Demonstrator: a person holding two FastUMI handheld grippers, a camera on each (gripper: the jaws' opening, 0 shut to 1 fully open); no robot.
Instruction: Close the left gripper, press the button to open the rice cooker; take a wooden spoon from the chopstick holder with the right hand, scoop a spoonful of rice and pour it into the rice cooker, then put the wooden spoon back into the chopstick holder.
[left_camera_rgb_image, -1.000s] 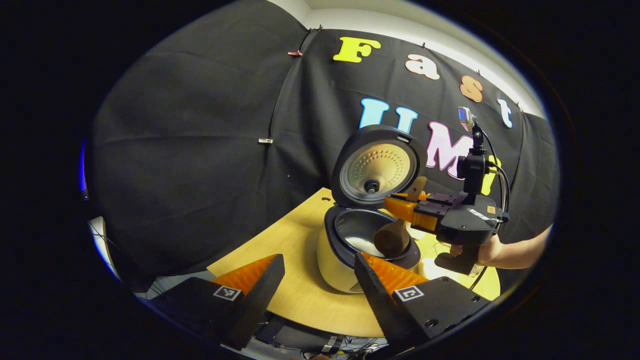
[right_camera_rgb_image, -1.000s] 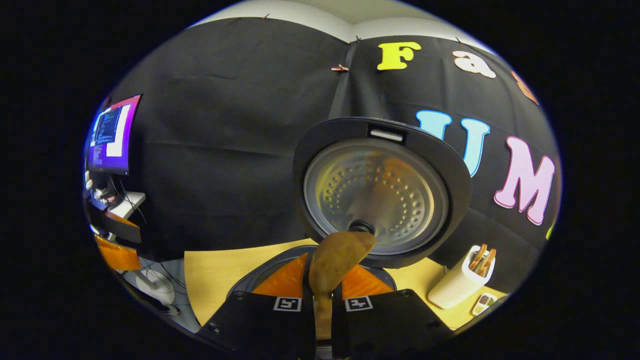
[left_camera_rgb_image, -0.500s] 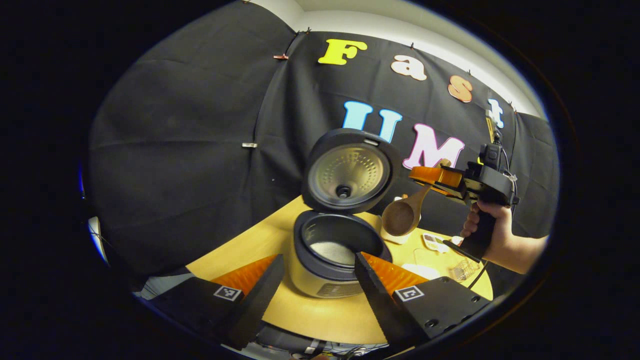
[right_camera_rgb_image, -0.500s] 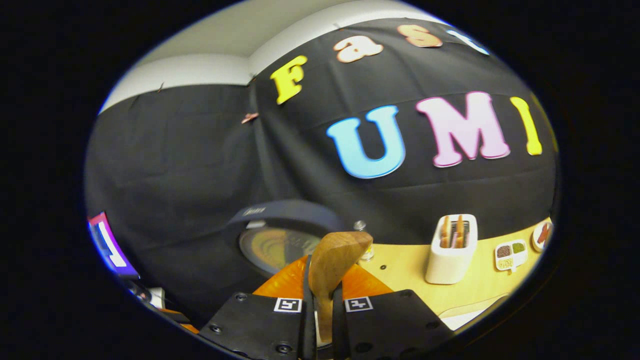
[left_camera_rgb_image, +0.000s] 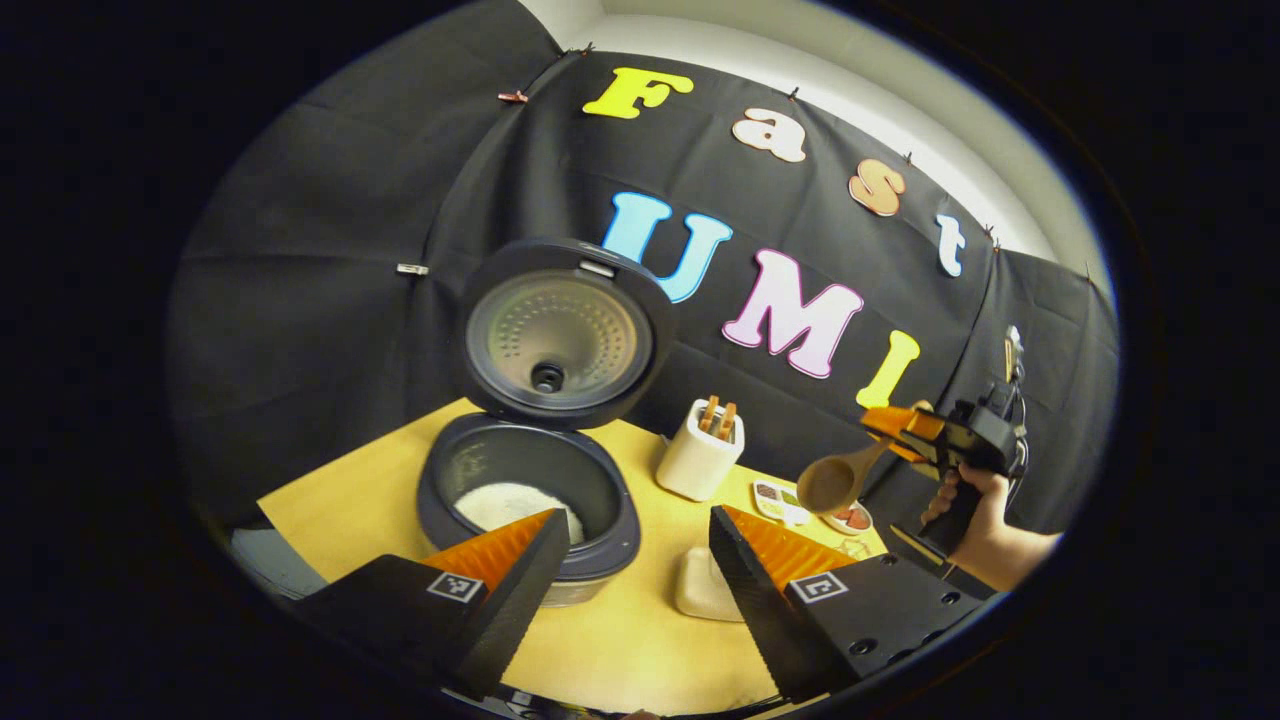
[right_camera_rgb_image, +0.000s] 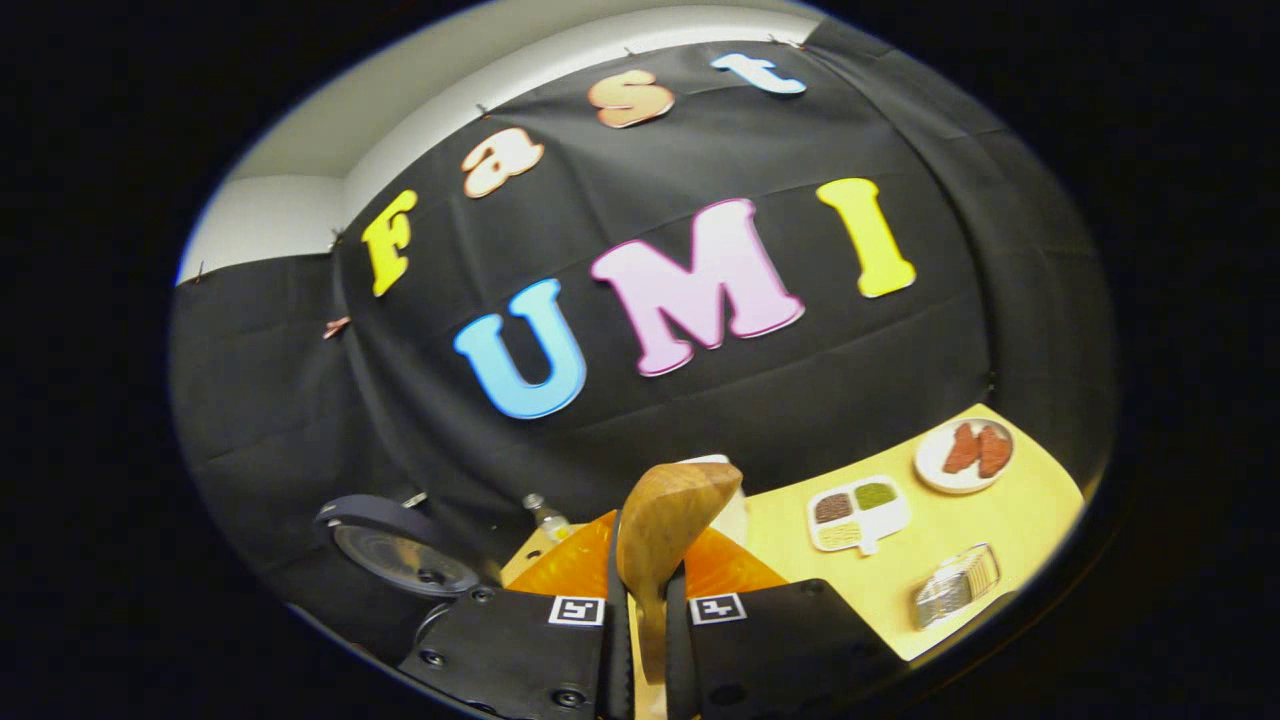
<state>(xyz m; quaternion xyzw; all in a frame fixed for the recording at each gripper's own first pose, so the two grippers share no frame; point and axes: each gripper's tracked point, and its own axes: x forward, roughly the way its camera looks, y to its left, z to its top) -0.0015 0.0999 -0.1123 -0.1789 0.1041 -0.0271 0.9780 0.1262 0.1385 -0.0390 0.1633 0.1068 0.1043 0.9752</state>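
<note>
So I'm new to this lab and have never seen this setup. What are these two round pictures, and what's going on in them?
A person holds a hand-held gripper in each hand, and each carries its own camera. The left gripper view looks past the open left gripper at a table with an open rice cooker holding rice, a chopstick holder and small dishes. Farther off, a hand holds the right gripper, which clamps a wooden spoon. The right gripper view shows that spoon between its own fingers.

The table (left_camera_rgb_image: 640, 640) is pale yellow wood, the rice cooker (left_camera_rgb_image: 530, 500) dark grey, its rice (left_camera_rgb_image: 505, 503) white, the chopstick holder (left_camera_rgb_image: 699, 462) cream, and the spoon (left_camera_rgb_image: 835, 482) brown.
</note>
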